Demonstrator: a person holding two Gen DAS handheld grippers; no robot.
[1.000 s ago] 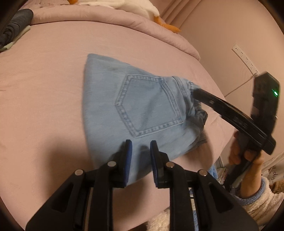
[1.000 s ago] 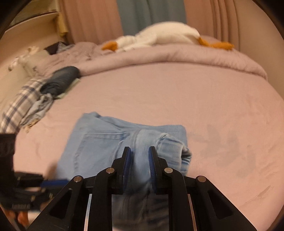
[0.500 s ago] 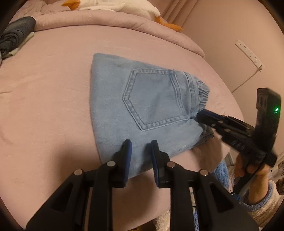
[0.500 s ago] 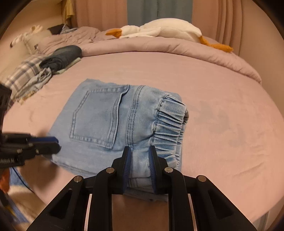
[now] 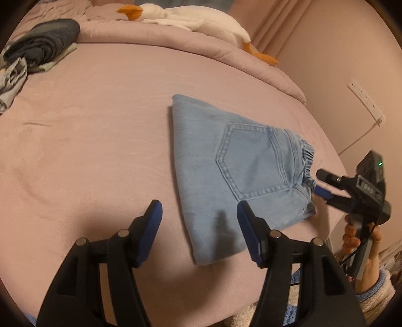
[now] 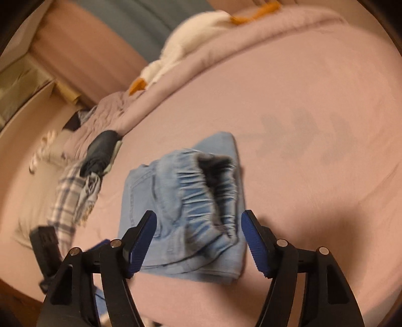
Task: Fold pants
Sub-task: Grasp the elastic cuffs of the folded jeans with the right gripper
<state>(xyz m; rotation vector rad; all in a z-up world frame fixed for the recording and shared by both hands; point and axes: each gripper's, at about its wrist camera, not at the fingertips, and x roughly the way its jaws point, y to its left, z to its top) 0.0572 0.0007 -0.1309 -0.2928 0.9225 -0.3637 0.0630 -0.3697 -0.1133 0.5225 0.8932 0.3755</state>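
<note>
The light blue denim pants (image 5: 241, 173) lie folded into a compact bundle on the pink bed (image 5: 100, 140), back pocket up, elastic waistband toward the bed's right edge. My left gripper (image 5: 198, 213) is open and empty, just above the bundle's near corner. My right gripper (image 6: 198, 223) is open and empty, hovering over the waistband end of the pants (image 6: 191, 201). The right gripper also shows in the left wrist view (image 5: 324, 183) beside the waistband, apart from the cloth.
A white plush goose (image 5: 196, 20) lies on the rolled duvet (image 5: 176, 42) at the back. Dark folded clothes (image 5: 42, 42) and a plaid garment (image 6: 67, 193) sit at the far left. A wall with a power strip (image 5: 366, 103) stands right of the bed.
Both grippers have opened and let go of the pants, which now rest on the bed. Both have pulled back from the bundle; the right wrist view has tilted.
</note>
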